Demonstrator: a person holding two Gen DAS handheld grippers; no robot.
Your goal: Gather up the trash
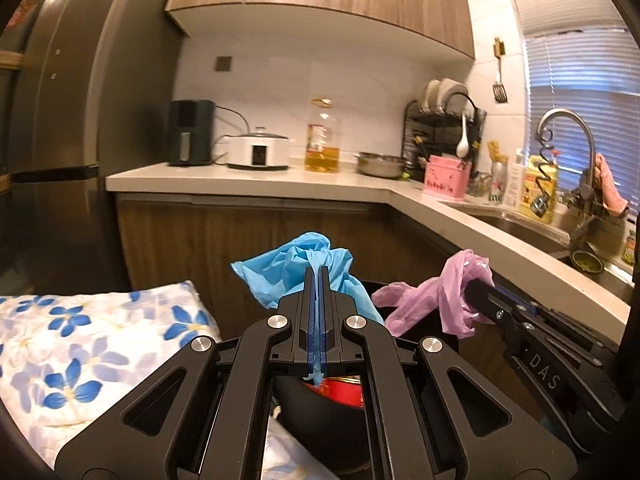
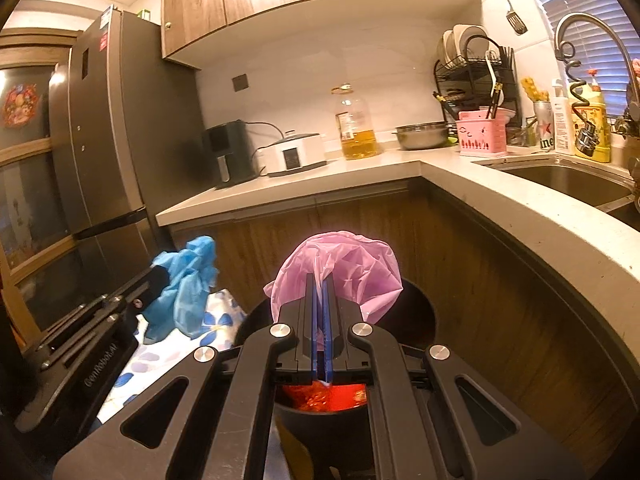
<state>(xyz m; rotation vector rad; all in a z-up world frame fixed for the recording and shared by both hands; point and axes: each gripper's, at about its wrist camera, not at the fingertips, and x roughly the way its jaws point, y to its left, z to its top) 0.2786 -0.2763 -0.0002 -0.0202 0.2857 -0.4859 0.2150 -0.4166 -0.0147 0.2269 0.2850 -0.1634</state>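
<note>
My left gripper (image 1: 319, 270) is shut on a crumpled blue plastic bag (image 1: 292, 268), which bunches up past its fingertips. In the right wrist view that blue bag (image 2: 186, 284) hangs from the left gripper (image 2: 160, 276) at the left. My right gripper (image 2: 320, 278) is shut on a crumpled pink plastic bag (image 2: 344, 268); the same pink bag (image 1: 436, 292) shows at the right of the left wrist view. Both grippers hover over a black round bin (image 2: 416, 312) with red trash (image 2: 324, 396) inside it.
An L-shaped kitchen counter (image 2: 460, 176) runs behind and to the right, carrying an oil bottle (image 2: 356, 128), a steel bowl (image 2: 422, 134), a pink basket (image 2: 482, 138) and a sink (image 2: 568, 184). A tall fridge (image 2: 108, 128) stands left. A blue-flowered cloth (image 1: 80, 344) lies beside the bin.
</note>
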